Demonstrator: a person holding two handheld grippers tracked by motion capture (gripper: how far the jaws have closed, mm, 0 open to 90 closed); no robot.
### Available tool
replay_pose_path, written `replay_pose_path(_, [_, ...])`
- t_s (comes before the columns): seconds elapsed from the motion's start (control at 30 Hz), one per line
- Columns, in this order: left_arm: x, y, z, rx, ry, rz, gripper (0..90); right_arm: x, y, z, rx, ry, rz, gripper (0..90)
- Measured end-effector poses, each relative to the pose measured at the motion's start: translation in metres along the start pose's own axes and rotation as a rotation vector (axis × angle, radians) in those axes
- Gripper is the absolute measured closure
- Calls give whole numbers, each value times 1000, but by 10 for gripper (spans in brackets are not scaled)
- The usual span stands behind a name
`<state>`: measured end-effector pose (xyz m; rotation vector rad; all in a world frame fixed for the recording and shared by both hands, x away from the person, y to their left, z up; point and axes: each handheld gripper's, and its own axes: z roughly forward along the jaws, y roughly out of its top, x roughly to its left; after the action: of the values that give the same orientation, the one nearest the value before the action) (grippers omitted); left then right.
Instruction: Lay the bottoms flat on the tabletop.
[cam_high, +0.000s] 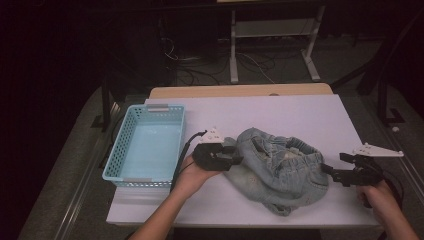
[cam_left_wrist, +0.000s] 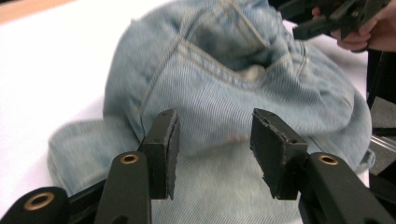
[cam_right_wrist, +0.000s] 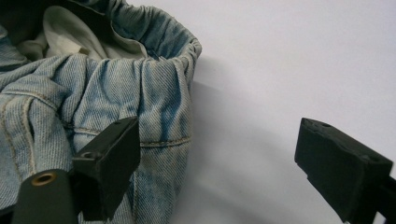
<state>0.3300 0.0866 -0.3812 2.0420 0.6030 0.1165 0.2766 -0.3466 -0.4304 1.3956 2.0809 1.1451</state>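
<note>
Jeans between hand-held grippers

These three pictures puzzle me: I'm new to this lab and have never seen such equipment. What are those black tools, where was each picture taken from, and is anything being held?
A person at a white table holds a hand-operated gripper in each hand, each with two black jaws. The high view looks down from above: the left gripper meets the left edge of crumpled denim shorts, the right gripper their right edge. A light blue basket stands to the left. The other two pictures come from cameras riding on the grippers. In the left gripper view, the jaws stand apart with denim between them, not yet pinched. In the right gripper view, the jaws gape wide beside the elastic waistband. Nothing is held.
</note>
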Motion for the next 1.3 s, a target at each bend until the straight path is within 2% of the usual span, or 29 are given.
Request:
replay_pose_path(0.33, [6, 31, 11, -28, -11, 28, 556, 1, 0, 0, 9, -1, -7, 141])
replay_pose_path(0.53, [9, 52, 23, -40, -21, 46, 557, 0, -1, 0, 10, -1, -9, 141])
replay_pose_path(0.77, [5, 83, 39, -35, -42, 98, 548, 0, -1, 0, 14, 0, -16, 141])
replay_pose_path(0.9, [2, 95, 53, 2, -56, 127, 509, -1, -1, 0, 16, 4, -17, 143])
replay_pose_path(1.0, [2, 96, 65, 34, -65, 132, 479, 0, -1, -1, 14, 4, -18, 143])
replay_pose_path(1.13, [4, 92, 82, 98, -63, 138, 455, 0, -1, -1, 16, 4, -21, 143])
replay_pose_path(1.2, [6, 89, 87, 118, -69, 127, 447, 0, -1, 0, 19, 3, -23, 143])
replay_pose_path(1.3, [9, 85, 94, 161, -61, 133, 429, 0, -1, 0, 20, 2, -22, 143])
